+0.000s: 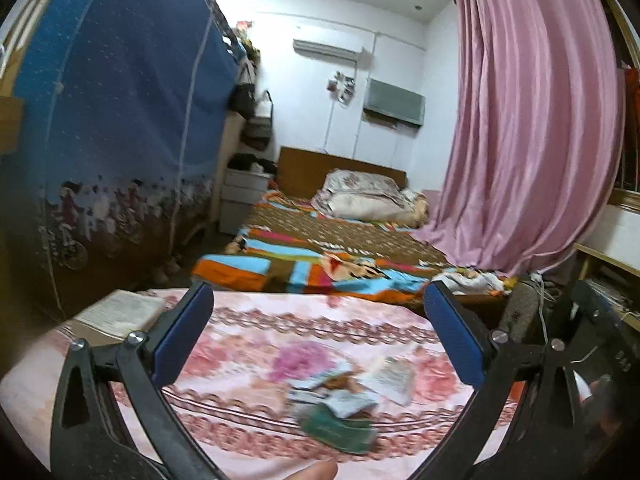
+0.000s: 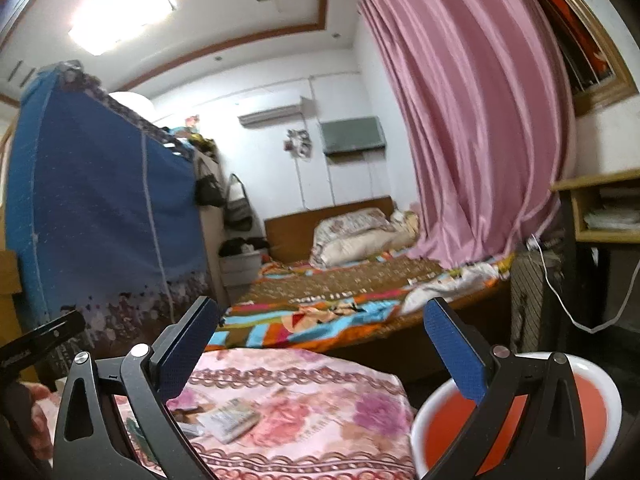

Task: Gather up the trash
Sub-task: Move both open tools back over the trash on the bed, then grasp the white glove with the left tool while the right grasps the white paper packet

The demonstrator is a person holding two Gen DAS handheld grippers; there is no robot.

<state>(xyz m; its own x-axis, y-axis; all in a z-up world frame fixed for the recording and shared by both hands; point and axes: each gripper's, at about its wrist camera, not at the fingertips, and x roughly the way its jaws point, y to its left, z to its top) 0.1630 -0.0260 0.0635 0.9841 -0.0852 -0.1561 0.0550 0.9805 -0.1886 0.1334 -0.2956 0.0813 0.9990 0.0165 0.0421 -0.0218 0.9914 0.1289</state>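
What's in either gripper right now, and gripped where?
Nothing is held. The left gripper and the right gripper both stand wide open with nothing between the pads; the scraps lie loose on the floral cloth.

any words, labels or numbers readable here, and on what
None can be read.
Open book: print blurred.
Paper scraps and green packet on the floral cloth: print blurred.
Printed packet: too blurred.
Photos on the far wall: too small.

Left gripper [image 1: 318, 328] and right gripper [image 2: 320, 344]: each held roughly level, jaws spread wide, blue pads facing inward, nothing between them.
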